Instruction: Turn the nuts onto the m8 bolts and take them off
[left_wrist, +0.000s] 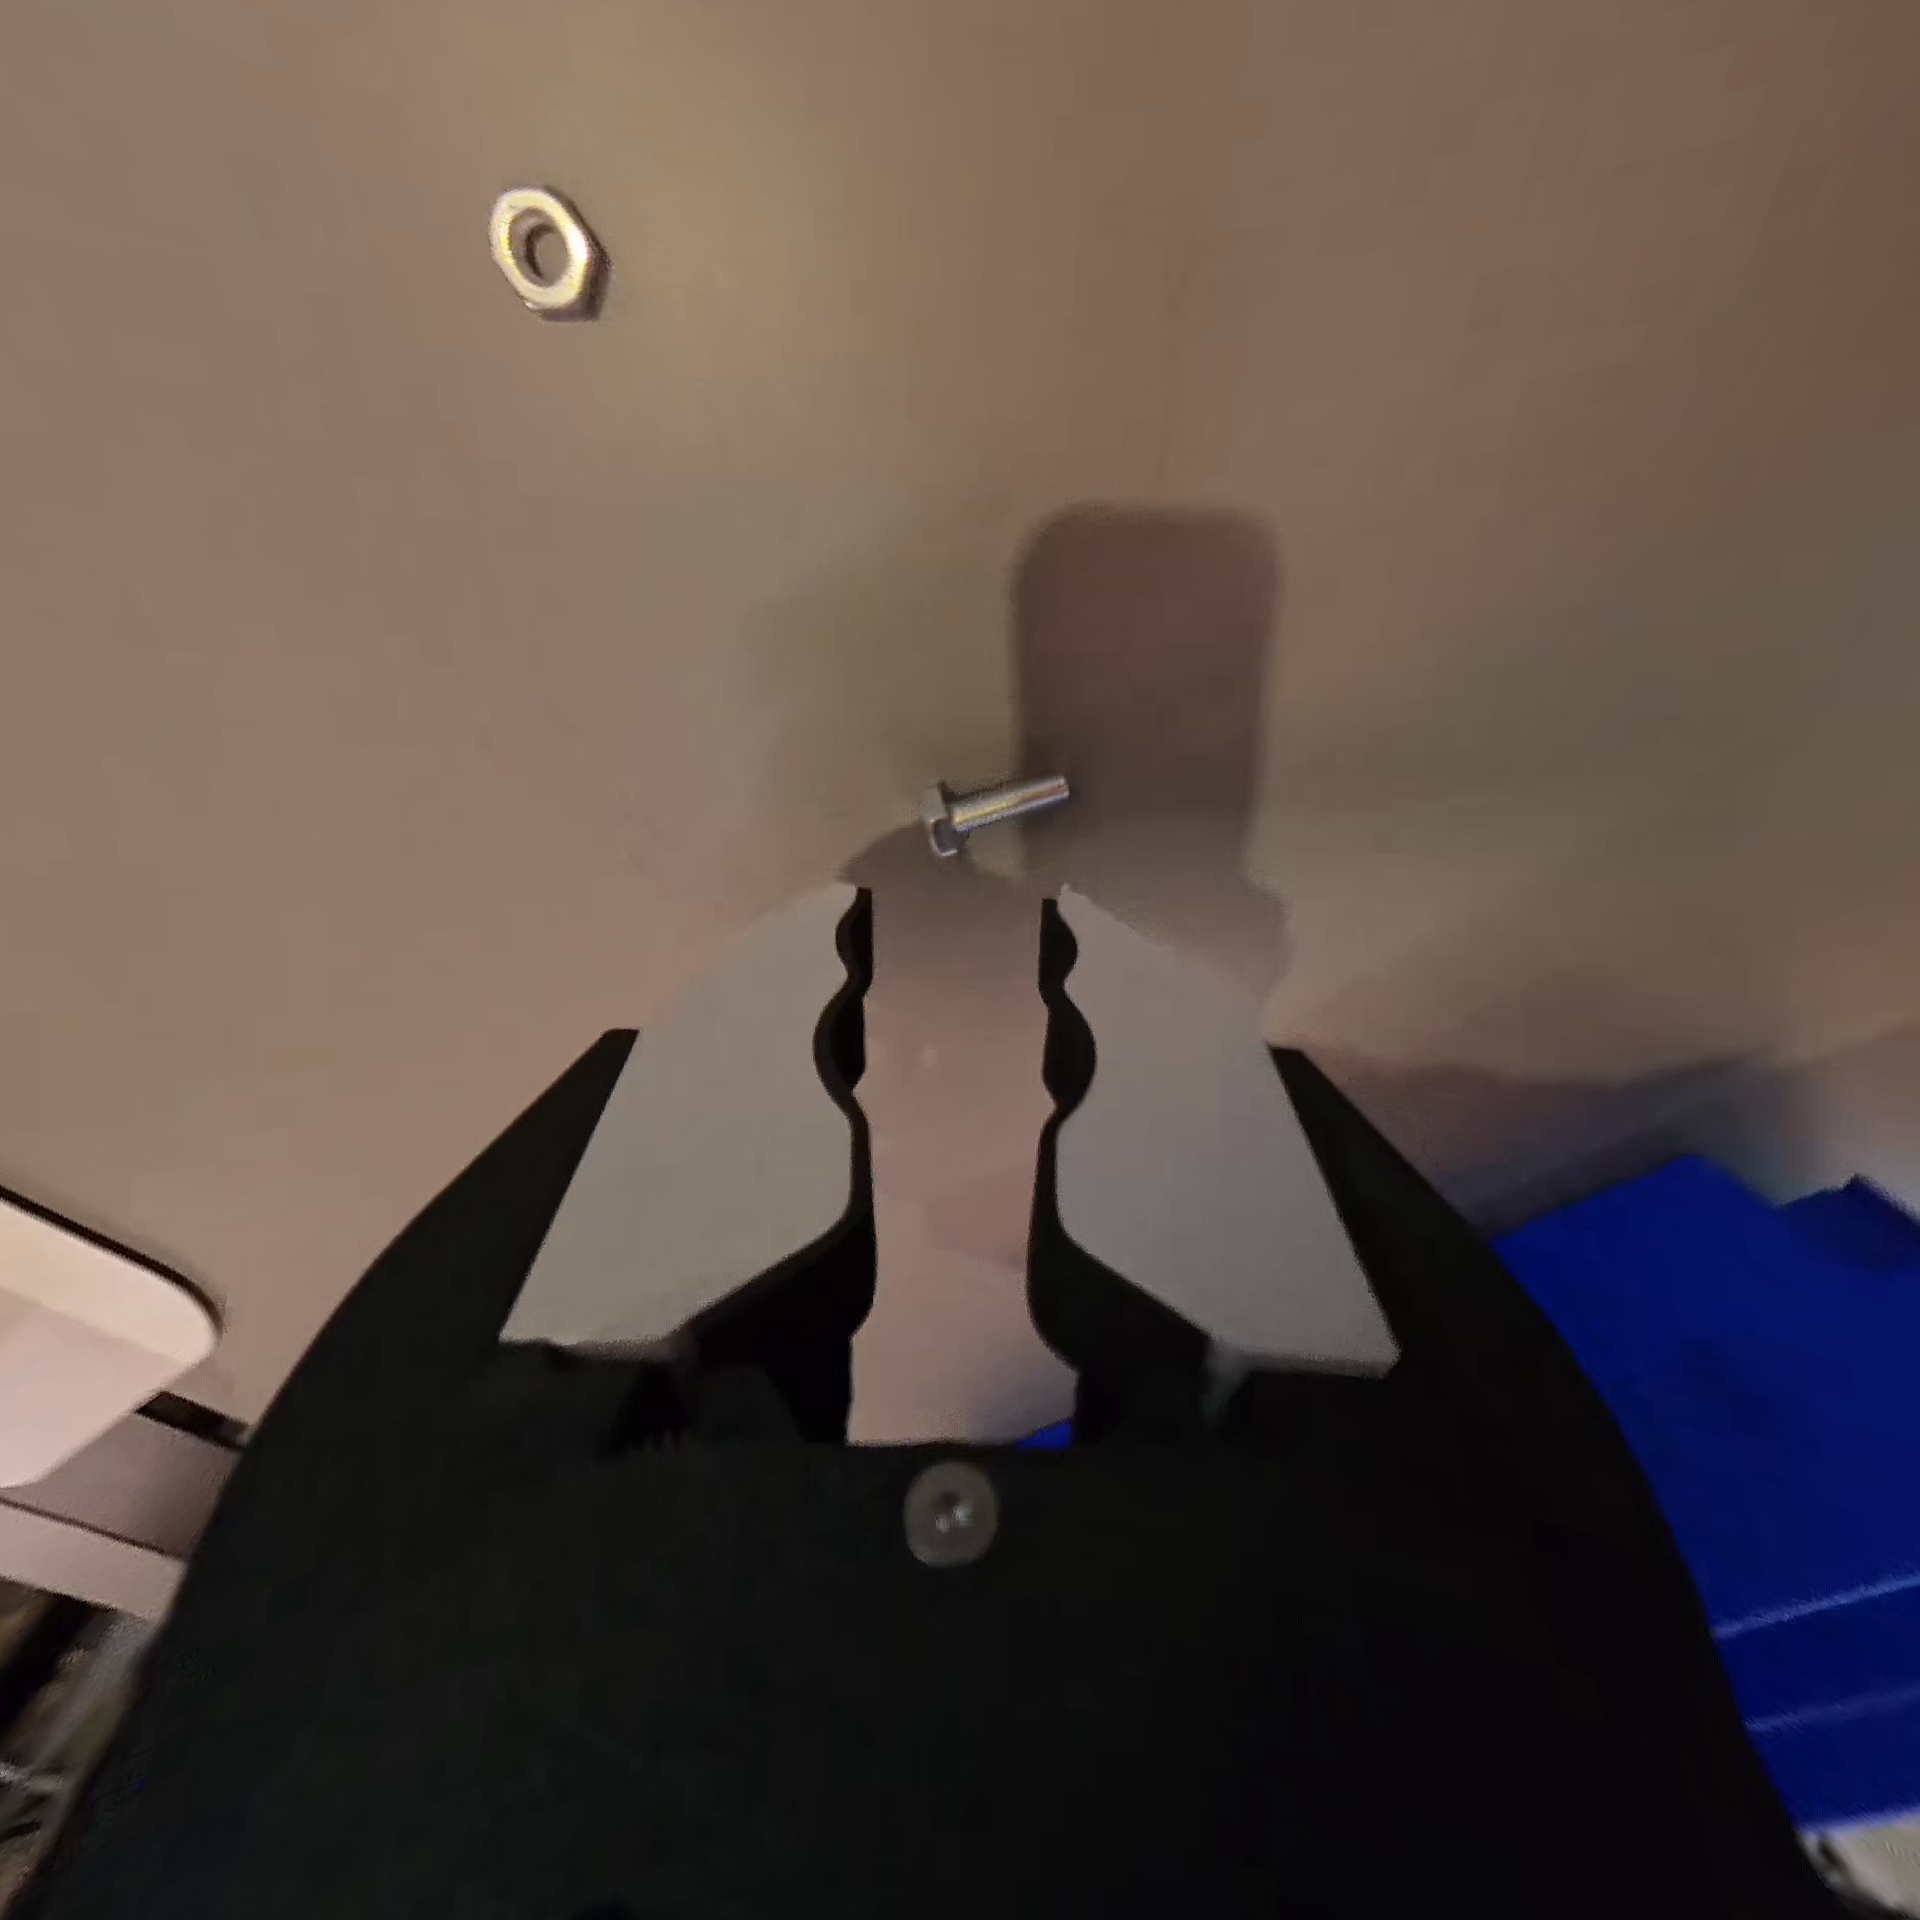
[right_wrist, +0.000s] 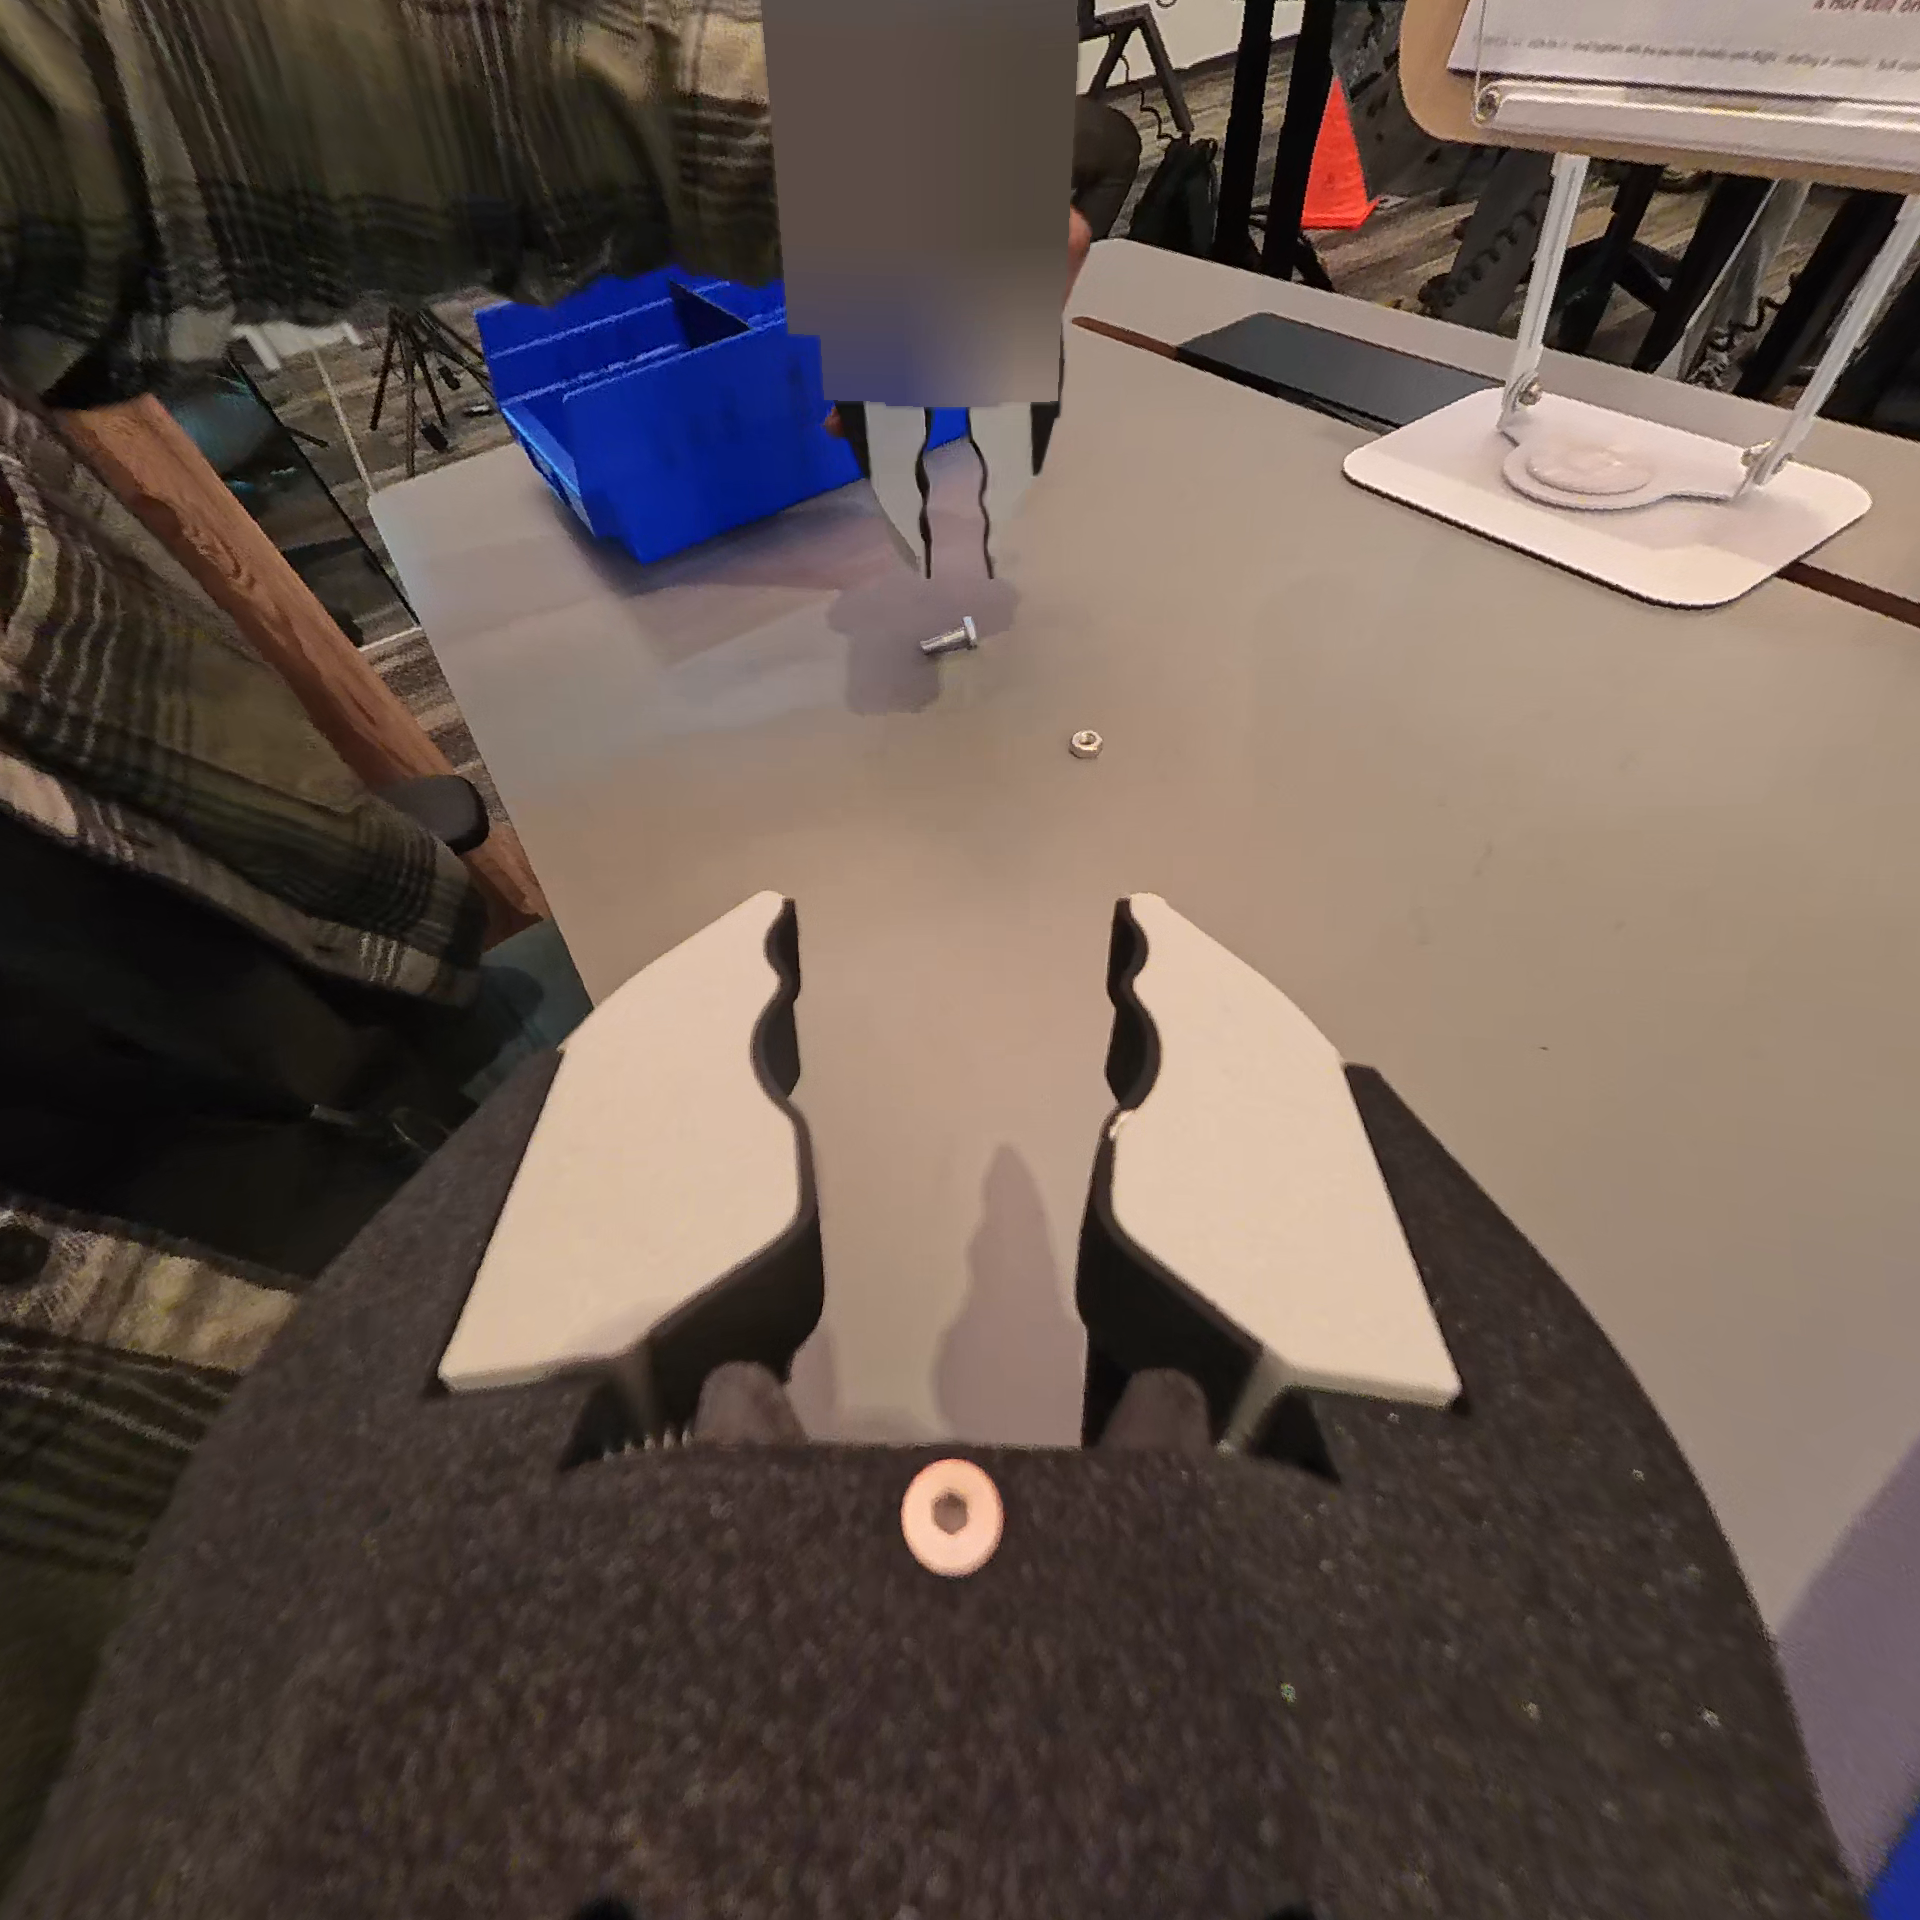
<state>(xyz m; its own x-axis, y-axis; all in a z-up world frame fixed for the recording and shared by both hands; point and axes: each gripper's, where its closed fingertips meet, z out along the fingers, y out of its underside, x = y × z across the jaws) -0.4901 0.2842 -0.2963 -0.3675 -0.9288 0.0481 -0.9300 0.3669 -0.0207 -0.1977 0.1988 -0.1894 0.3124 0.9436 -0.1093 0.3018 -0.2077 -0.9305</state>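
Here the small silver hex-head bolt (left_wrist: 990, 818) lies crosswise just beyond the left gripper (left_wrist: 954, 894), jaws narrowly parted, empty; the right gripper (right_wrist: 954, 904), wide and empty, hangs farther along the grey desk (right_wrist: 1455, 935), the silver hex nut (right_wrist: 1086, 742) between.

Sheet (right_wrist: 1704, 47) on clipboard stand bears print, too blurred to read.

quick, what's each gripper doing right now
Left gripper: open, holding nothing, just short of the bolt.
Right gripper: open, empty, back from the bolt and nut.
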